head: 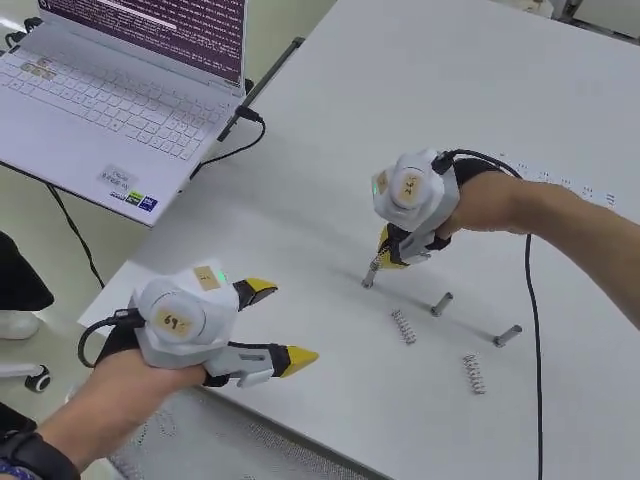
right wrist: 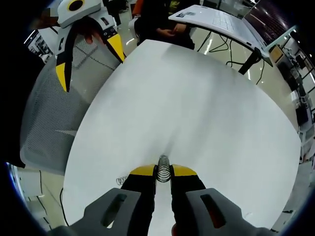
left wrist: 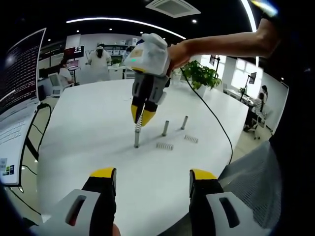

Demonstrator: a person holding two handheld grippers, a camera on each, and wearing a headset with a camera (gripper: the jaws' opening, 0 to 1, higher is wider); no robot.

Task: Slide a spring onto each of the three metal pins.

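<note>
Three short metal pins stand on the white table: the left pin (head: 370, 278), the middle pin (head: 441, 304) and the right pin (head: 507, 335). My right gripper (head: 386, 257) is shut on a spring (right wrist: 164, 164) and holds it tilted just above the left pin (left wrist: 137, 139), its lower end at the pin's top. Two loose springs lie flat, one (head: 403, 326) in front of the middle pin, the other (head: 473, 373) nearer the table's front edge. My left gripper (head: 283, 324) hovers open near the front left edge, holding nothing.
An open laptop (head: 120, 80) sits at the far left on a separate desk, with a black cable (head: 235, 150) running onto the table. A grey mesh chair (right wrist: 49, 123) stands by the table's edge. A black cord (head: 530, 330) trails from my right gripper.
</note>
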